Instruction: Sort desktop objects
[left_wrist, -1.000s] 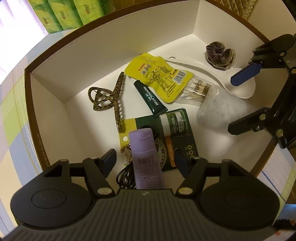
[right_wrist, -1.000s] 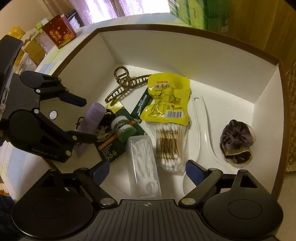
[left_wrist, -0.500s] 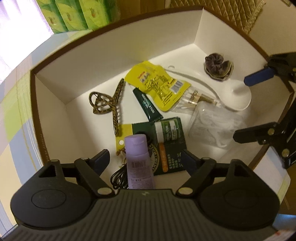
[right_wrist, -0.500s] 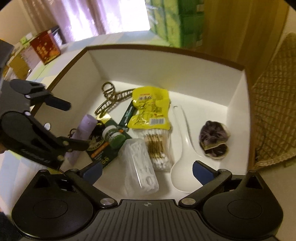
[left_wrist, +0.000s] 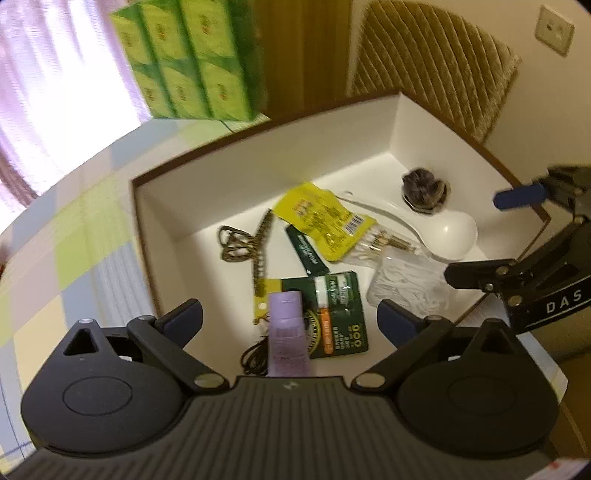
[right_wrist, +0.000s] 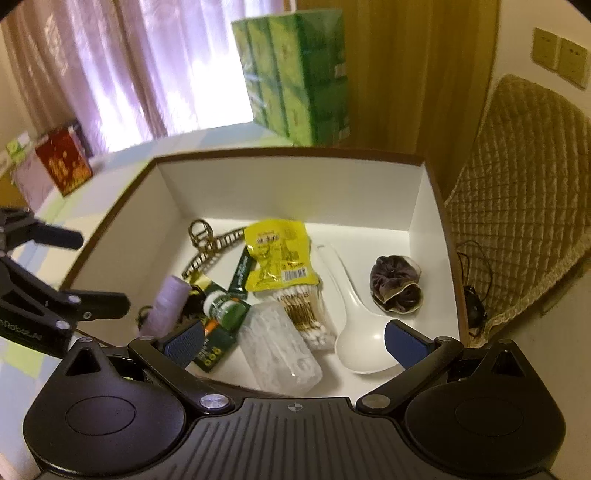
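Seen from the left wrist camera, the left gripper hangs above the near edge of a white box with its fingers spread wide and nothing between them, the purple bottle lying lengthwise at lower centre, partly over a green blister card and beside a coil of black cord. Further up the frame lie a patterned hair claw, a yellow snack pouch, a green tube, a white spoon and a dark scrunchie toward the upper right corner. The bottle looks light, rigid and smooth, likely best pinched across its body; the pouch and scrunchie would give under pressure, and the spoon, probably ceramic or hard plastic, seems best taken by its handle. The right gripper enters at the right edge of this frame. From the right wrist camera, the right gripper is likewise spread wide and empty, poised over the box's near wall. This view shows plainly what the other blurs: a clear plastic case at lower centre beside a pack of cotton swabs, both probably light and the case possibly slippery. It also shows a red box at the left edge and a quilted chair back at right, while green tissue packs stand at the top.
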